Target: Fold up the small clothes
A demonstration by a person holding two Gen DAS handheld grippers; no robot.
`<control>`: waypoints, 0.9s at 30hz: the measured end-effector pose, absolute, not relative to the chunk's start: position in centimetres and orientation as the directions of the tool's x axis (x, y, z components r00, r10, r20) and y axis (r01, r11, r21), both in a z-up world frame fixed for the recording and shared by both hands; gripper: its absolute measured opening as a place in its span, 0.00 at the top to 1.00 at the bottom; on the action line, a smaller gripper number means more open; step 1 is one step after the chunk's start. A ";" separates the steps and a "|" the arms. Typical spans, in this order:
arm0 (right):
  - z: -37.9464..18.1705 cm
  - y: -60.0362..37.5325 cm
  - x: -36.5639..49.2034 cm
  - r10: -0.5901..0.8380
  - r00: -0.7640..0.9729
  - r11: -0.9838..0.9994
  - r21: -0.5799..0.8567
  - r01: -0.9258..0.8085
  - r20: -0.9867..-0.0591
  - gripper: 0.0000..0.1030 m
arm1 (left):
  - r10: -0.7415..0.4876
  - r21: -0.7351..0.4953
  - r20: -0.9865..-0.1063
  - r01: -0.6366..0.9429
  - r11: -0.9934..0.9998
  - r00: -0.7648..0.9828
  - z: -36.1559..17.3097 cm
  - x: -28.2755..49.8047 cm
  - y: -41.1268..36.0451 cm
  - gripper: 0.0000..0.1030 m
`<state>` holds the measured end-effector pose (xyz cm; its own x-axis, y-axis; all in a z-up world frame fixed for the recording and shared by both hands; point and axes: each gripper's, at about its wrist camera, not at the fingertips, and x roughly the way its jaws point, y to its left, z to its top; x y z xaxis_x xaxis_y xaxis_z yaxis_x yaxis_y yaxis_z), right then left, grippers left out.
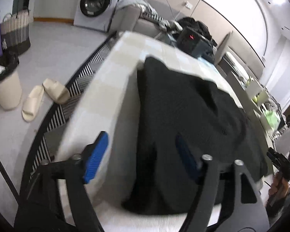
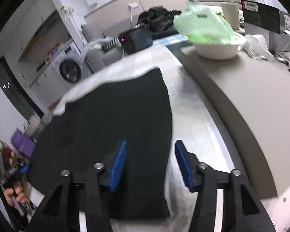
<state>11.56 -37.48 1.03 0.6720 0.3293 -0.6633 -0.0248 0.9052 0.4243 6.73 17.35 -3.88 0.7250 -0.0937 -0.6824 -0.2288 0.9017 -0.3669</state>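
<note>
A black knitted garment [image 1: 183,116] lies spread flat on a pale checked table cover [image 1: 110,73], its near hem close to the table's front edge and its far edge reaching toward the middle of the surface. The left gripper [image 1: 143,154], with ribbed blue pads on black fingers, hangs above the garment's left side with its jaws released and wide apart: one pad sits over the bare cover, the other over the dark cloth, and nothing is pinched between them. The right gripper [image 2: 150,162] is likewise released, its jaws straddling the garment's right edge [image 2: 170,127], one pad over the black fabric and one over the light cover, not pressing on either. In the right wrist view a white bowl [image 2: 218,48] holding a crumpled green plastic bag [image 2: 203,27] stands on a beige counter [image 2: 251,96] just beside the table. A white front-loading washing machine [image 1: 96,3] and a pair of cream slippers [image 1: 44,96] on the floor show in the left wrist view.
</note>
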 end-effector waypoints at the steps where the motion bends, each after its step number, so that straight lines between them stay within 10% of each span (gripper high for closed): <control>1: 1.3 -37.4 12.0 0.330 0.679 0.901 0.433 -0.020 -0.656 0.30 | -0.074 -0.351 -0.677 -0.233 0.907 0.732 -3.3 7.7 17.6 0.18; 6: 2.6 -36.6 15.7 0.355 0.713 0.871 0.491 -0.016 -0.605 0.26 | -0.052 -0.349 -0.646 -0.234 0.907 0.761 -1.0 13.1 18.6 0.00; 18: 4.2 -34.2 21.8 0.346 0.679 0.916 0.389 -0.095 -0.647 0.11 | -0.048 -0.291 -0.704 -0.227 0.929 0.708 -2.3 27.2 19.0 0.01; 27: 3.2 -34.9 23.0 0.331 0.662 0.917 0.395 -0.057 -0.672 0.11 | -0.102 -0.263 -0.805 -0.198 0.944 0.585 -5.7 34.8 17.8 0.50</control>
